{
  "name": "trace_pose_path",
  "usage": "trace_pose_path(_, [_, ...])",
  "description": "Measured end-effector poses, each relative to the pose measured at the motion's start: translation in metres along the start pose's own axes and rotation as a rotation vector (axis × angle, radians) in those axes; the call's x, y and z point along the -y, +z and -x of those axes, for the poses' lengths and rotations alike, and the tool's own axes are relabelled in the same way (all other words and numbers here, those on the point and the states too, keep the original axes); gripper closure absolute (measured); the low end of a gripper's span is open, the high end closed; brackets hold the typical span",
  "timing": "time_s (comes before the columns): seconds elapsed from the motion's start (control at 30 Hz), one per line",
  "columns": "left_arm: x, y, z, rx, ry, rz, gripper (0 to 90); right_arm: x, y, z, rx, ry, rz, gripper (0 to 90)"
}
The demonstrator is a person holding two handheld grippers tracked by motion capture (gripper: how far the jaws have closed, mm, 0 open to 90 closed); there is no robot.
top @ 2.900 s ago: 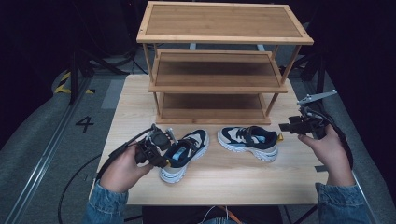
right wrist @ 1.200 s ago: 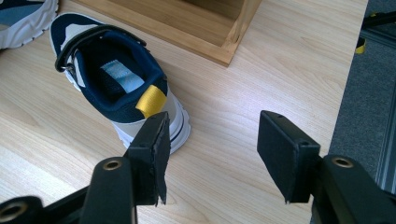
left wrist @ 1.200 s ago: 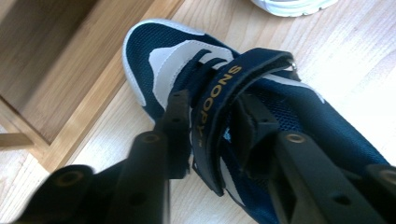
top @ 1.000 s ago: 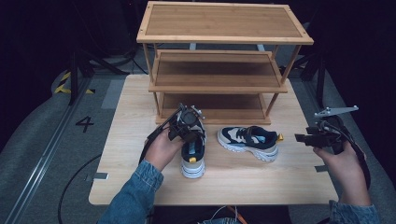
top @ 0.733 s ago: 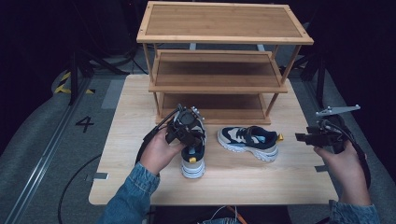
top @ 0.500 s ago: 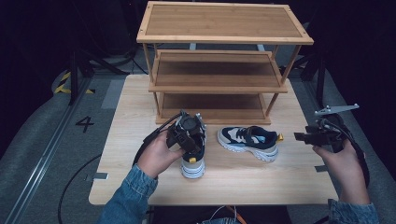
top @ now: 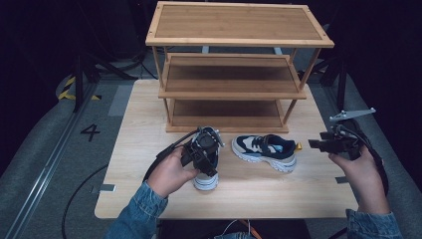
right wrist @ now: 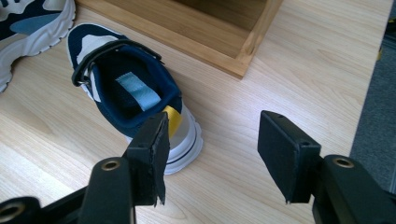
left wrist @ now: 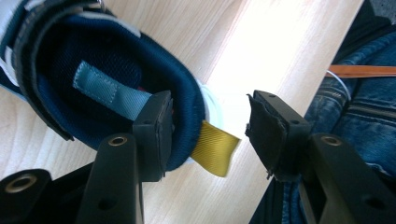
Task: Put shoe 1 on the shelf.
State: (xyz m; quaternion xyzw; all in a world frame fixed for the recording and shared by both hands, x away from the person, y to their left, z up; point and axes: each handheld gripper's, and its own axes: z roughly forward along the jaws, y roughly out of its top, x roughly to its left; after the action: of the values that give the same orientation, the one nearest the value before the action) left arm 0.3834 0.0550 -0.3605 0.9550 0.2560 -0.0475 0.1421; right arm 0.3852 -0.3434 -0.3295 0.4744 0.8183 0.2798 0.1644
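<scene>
Since a moment ago the left gripper [top: 206, 149] has drawn its shoe [top: 205, 174] nearer; jaws apart, one inside the soft, light heel collar, the likeliest hold.

My wooden table [top: 149, 189] carries a three-tier wooden rack [top: 234, 92] at its far side, beyond both my tools. Two shoes lie on the tabletop in front of the rack: one [top: 206, 172] right under my left tool, the other [top: 266, 149] just left of my right tool.
</scene>
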Motion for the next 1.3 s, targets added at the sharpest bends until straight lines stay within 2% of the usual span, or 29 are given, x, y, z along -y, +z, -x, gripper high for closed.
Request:
trace_pose_path(0.07, [-0.001, 0.005, -0.001, -0.002, -0.008, -0.007, 49.7, -0.001, 0.003, -0.001, -0.002, -0.001, -0.003, 44.0])
trace_pose_path(0.17, [-0.003, 0.013, 0.002, -0.019, 0.014, -0.015, 48.6, -0.002, 0.004, -0.002, -0.003, -0.004, -0.007, 43.8])
trace_pose_path(0.3, [-0.006, 0.022, 0.0, -0.004, 0.01, -0.036, 49.7, -0.004, 0.005, -0.006, -0.009, -0.022, -0.005, 43.9])
trace_pose_path(0.4, [-0.007, 0.029, -0.004, 0.006, -0.01, -0.055, 51.2, -0.004, 0.005, -0.007, -0.009, -0.03, -0.005, 43.9])
trace_pose_path(0.53, [-0.007, 0.043, -0.009, 0.022, -0.023, -0.083, 54.4, -0.003, 0.004, -0.006, -0.011, -0.022, -0.002, 43.9])
trace_pose_path(0.6, [-0.008, 0.049, -0.01, 0.015, -0.016, -0.09, 54.7, -0.003, 0.003, -0.005, -0.01, -0.018, -0.002, 43.8])
trace_pose_path(0.8, [-0.008, 0.046, -0.011, 0.041, -0.011, -0.069, 61.5, -0.004, 0.005, -0.007, -0.01, -0.025, -0.007, 43.8])
trace_pose_path(0.83, [-0.007, 0.043, -0.011, 0.039, -0.001, -0.055, 65.6, -0.004, 0.005, -0.007, -0.009, -0.026, -0.007, 43.9])
trace_pose_path(0.87, [-0.007, 0.042, -0.01, 0.019, 0.004, -0.05, 69.7, -0.004, 0.005, -0.008, -0.01, -0.028, -0.007, 43.9])
trace_pose_path(0.9, [-0.007, 0.042, -0.009, -0.002, 0.008, -0.056, 70.1, -0.004, 0.004, -0.009, -0.009, -0.03, -0.005, 43.9])
trace_pose_path(1.03, [-0.009, 0.041, -0.008, -0.01, 0.008, -0.057, 70.7, -0.004, 0.003, -0.009, -0.008, -0.03, -0.003, 43.9])
trace_pose_path(1.13, [-0.01, 0.037, -0.007, 0.001, 0.005, -0.047, 70.6, -0.003, 0.002, -0.009, -0.007, -0.03, 0.0, 43.9])
trace_pose_path(1.3, [-0.012, 0.023, -0.002, -0.011, 0.019, -0.031, 70.5, 0.0, 0.0, -0.007, -0.005, -0.017, -0.007, 45.4])
